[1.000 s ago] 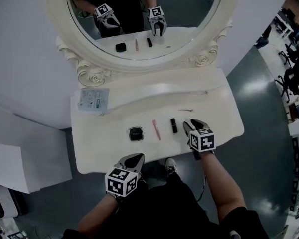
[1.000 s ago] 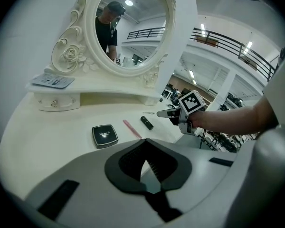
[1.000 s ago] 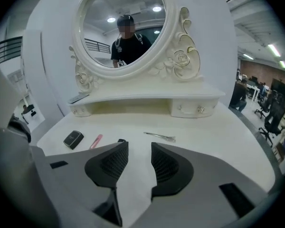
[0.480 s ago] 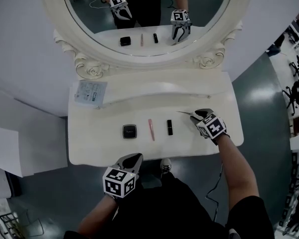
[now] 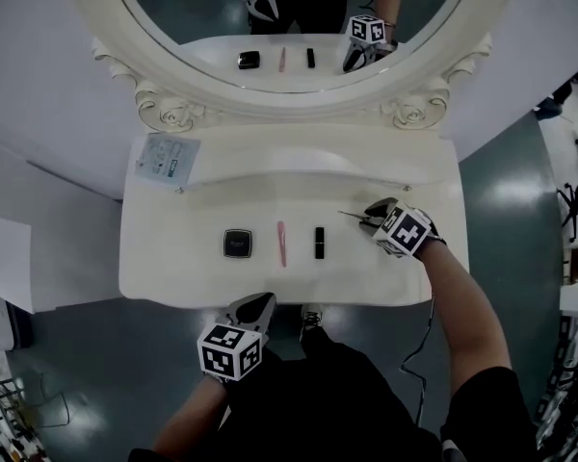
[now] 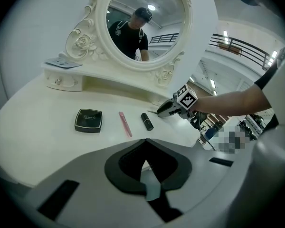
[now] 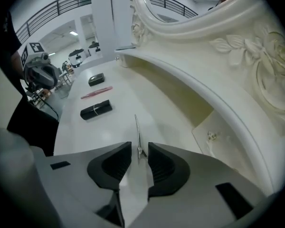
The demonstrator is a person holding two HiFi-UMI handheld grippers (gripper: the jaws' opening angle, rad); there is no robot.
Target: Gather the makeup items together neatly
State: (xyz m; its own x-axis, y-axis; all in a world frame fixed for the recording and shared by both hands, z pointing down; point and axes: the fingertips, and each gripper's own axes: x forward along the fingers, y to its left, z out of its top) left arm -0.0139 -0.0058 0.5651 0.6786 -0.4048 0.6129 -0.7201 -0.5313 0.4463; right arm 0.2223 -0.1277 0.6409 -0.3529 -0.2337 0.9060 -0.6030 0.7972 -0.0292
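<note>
On the white vanity table (image 5: 173, 269) a black compact (image 5: 237, 243), a pink pencil (image 5: 280, 243) and a black lipstick (image 5: 319, 242) lie in a row. To their right lies a thin metal clip (image 5: 351, 214). My right gripper (image 5: 374, 217) is down at the clip. In the right gripper view the clip (image 7: 137, 129) stands between the closing jaws of that gripper (image 7: 139, 148), with a gap on each side. My left gripper (image 5: 253, 307) hovers shut and empty at the table's front edge. From the left gripper (image 6: 144, 144) the compact (image 6: 88, 120), pencil (image 6: 125, 124) and lipstick (image 6: 147, 121) show ahead.
A raised shelf (image 5: 299, 173) runs along the back under the oval mirror (image 5: 299, 17). A flat pale packet (image 5: 167, 157) lies on the shelf's left end. A small drawer knob (image 7: 210, 136) sits under the shelf, to the right of my right gripper.
My right gripper has moved from beside the lipstick to the right and back, onto the metal clip, and its jaws have narrowed. The left gripper has stayed at the front edge.
</note>
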